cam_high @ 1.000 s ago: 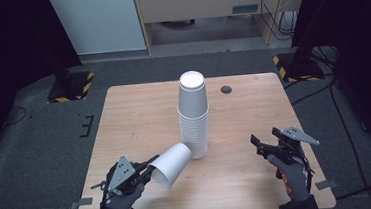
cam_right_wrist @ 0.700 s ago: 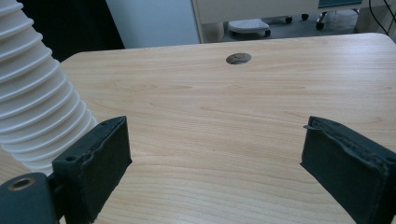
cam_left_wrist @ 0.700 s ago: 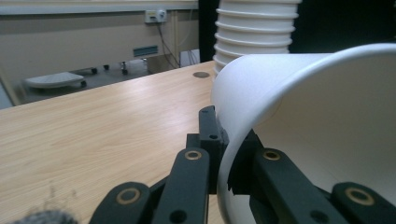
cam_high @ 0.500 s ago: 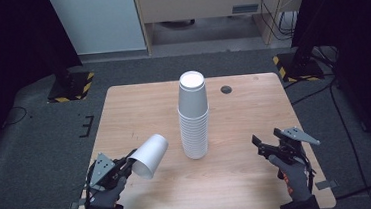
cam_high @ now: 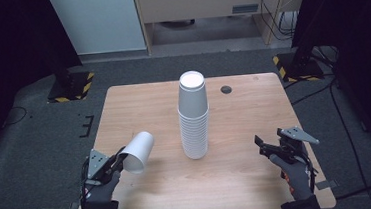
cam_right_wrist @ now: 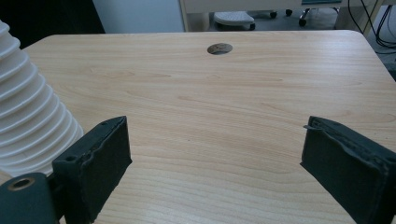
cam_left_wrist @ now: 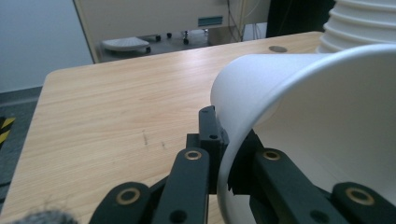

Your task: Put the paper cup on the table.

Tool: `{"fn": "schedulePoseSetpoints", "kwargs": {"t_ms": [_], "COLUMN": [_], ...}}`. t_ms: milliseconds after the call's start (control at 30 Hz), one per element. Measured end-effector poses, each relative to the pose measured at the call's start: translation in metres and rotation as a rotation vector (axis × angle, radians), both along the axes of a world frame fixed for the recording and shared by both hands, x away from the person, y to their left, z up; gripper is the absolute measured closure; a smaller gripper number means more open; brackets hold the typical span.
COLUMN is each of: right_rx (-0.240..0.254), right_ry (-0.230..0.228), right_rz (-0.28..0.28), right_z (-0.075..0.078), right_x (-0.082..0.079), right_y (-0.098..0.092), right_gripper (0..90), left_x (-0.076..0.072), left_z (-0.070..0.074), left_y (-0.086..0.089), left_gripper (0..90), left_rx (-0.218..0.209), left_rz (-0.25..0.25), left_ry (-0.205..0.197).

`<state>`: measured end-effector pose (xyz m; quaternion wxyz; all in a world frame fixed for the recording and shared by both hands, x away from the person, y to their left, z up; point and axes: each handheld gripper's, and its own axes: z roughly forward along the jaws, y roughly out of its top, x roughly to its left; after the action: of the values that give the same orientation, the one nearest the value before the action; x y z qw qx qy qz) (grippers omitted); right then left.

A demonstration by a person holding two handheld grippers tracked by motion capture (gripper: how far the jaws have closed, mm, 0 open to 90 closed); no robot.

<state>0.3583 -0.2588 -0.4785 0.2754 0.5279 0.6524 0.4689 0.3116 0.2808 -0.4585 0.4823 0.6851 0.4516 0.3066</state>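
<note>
Left hand-held gripper (cam_high: 119, 162), at eight o'clock on the desk (cam_high: 260, 189): clenched on the rim of a single white paper cup (cam_high: 138, 151), tilted on its side, mouth toward the gripper. Best carried low and level, rim pinched gently to avoid crushing, then set upright well clear of the cup stack (cam_high: 193, 116) at centre. Since a second ago: cup and gripper drawn leftward, away from the stack. Right hand-held gripper (cam_high: 266, 147), at four o'clock: released, empty, unmoved.
</note>
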Motion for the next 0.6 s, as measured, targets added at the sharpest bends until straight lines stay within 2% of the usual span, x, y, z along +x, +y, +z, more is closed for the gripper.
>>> {"fn": "schedulePoseSetpoints", "kwargs": {"t_ms": [267,433,500,600], "right_rx": [-0.011,-0.014,-0.017,-0.014], "right_ry": [0.006,0.009,0.011,0.012], "right_rz": [-0.003,-0.007,-0.005,-0.005], "right_z": [-0.001,-0.002,-0.002,-0.002], "right_x": [0.001,0.000,0.000,0.001], "right_y": [0.001,0.000,0.000,0.001], "right_gripper": [8.1,8.1,8.1,8.0], "left_x": [0.008,0.013,0.017,0.021], "left_z": [-0.001,0.002,0.003,0.002], "left_y": [0.006,0.005,0.006,0.010], "left_gripper": [86.2,86.3,86.4,86.3], "left_rx": [0.001,0.026,0.051,0.059], "left_rz": [0.042,0.039,0.044,0.054], "left_ry": [0.060,0.104,0.124,0.162]}}
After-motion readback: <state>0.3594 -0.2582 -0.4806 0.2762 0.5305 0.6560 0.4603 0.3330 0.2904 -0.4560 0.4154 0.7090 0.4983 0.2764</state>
